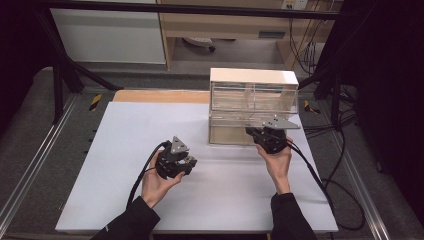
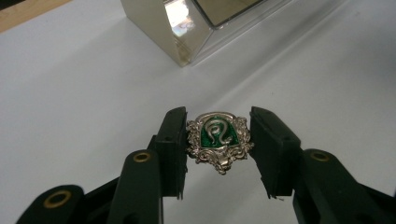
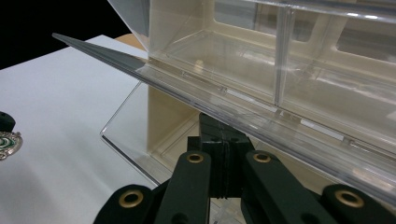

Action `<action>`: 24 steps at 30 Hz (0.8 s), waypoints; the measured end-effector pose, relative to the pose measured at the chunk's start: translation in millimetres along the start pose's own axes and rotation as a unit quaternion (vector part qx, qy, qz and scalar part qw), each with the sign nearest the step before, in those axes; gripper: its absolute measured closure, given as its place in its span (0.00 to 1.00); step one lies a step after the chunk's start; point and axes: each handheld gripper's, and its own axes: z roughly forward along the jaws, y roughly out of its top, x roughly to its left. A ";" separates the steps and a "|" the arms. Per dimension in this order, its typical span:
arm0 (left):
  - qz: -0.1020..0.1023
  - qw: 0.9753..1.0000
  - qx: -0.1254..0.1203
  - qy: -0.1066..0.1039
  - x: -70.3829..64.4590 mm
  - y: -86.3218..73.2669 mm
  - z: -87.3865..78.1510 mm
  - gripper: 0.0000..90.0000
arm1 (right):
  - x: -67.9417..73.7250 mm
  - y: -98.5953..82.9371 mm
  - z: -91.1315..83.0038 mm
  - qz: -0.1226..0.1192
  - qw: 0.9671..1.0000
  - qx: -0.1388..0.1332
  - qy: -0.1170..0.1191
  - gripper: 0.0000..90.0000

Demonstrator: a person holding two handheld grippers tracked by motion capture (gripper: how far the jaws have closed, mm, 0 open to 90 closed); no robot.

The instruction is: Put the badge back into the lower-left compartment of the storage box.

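Item 1: left gripper (image 1: 186, 162), held in the person's left hand (image 1: 157, 182), is hovering over the white worktop (image 1: 120, 150) at about 7 o'clock from the organiser. In the left gripper view its two black fingers (image 2: 173, 140) are pinching a small silver crest badge (image 2: 218, 140) by its left and right edges. The badge is standing between the pads, face toward the camera.

Item 2: crest badge. It is showing a green enamel field with a silver serpent and an ornate silver border. It is being held clear above the worktop, well apart from the organiser. In the right gripper view its edge (image 3: 7, 144) is appearing at 9 o'clock.

Item 3: right gripper (image 1: 252, 132), held in the person's right hand (image 1: 276, 160), is sitting at the front of the drawer organiser (image 1: 252, 77). In the right gripper view its fingers (image 3: 219, 140) are pressed together, and their tips are reaching under the clear flap of a drawer front (image 3: 187, 77). Whether they are clamping a thin lip of plastic cannot be told.

Item 4: drawer organiser. This cream frame with clear plastic compartments is standing at the far edge of the worktop, at 12 o'clock from the right hand. The clear flap is tilting outward above the right gripper.
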 end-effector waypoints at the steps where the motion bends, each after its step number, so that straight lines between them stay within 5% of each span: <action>1: 0.001 1.000 -0.001 0.000 -0.2 1.7 0.2 0.63 | 0.0 0.0 -0.2 0.000 1.000 0.000 0.000 1.00; 24: 0.011 1.000 -0.019 0.004 -6.7 39.4 4.4 0.63 | -0.1 0.3 -0.7 0.002 1.000 -0.001 0.000 1.00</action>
